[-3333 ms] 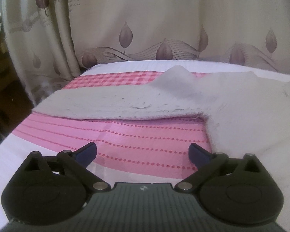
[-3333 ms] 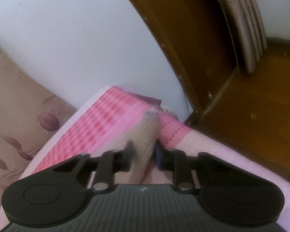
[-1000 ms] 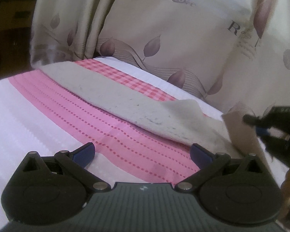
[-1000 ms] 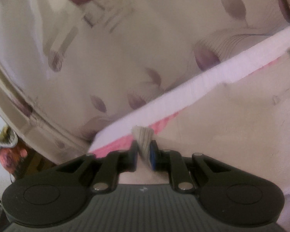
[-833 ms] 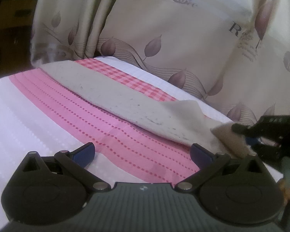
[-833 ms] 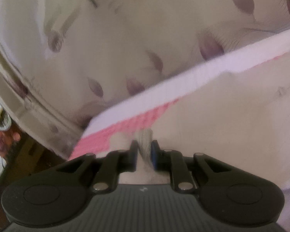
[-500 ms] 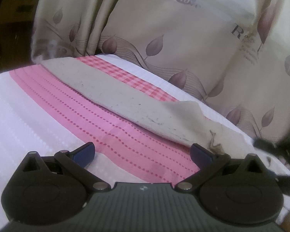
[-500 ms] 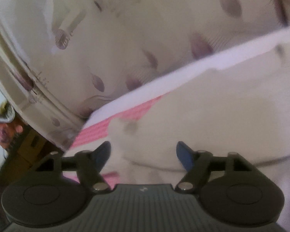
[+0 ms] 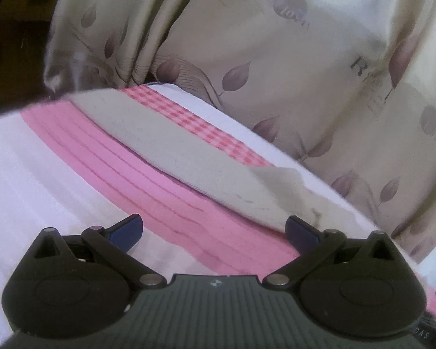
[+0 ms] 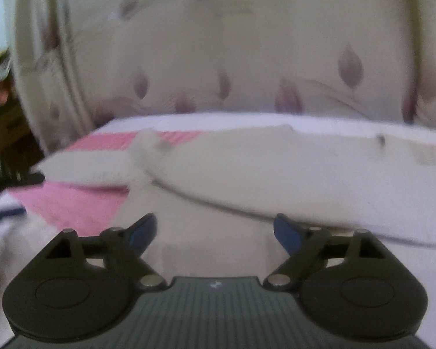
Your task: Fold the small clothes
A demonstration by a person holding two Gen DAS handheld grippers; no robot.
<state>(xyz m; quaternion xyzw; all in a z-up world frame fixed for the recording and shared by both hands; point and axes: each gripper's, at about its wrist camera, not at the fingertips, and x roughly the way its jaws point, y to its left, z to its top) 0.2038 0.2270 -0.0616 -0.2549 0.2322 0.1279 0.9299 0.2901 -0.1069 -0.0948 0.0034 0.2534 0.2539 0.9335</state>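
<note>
Against a leaf-print curtain (image 9: 290, 67), the pale garment (image 10: 276, 174) lies limp across a pink-striped bed (image 9: 72, 174), light, soft and best pinched at a hem corner, while the left claw (image 9: 213, 231) gapes empty and the right claw (image 10: 215, 231), jaws just opened, holds nothing.

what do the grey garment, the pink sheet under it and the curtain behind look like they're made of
Grey garment: seemingly a soft matte knit, perhaps fleece; slightly fuzzy surface with dark lint specks.
Pink sheet: thin woven cloth, likely cotton, matte, with printed stripes and a check band.
Curtain: smooth satiny fabric, probably synthetic, showing a faint sheen on its hanging pleats and a printed leaf pattern.
</note>
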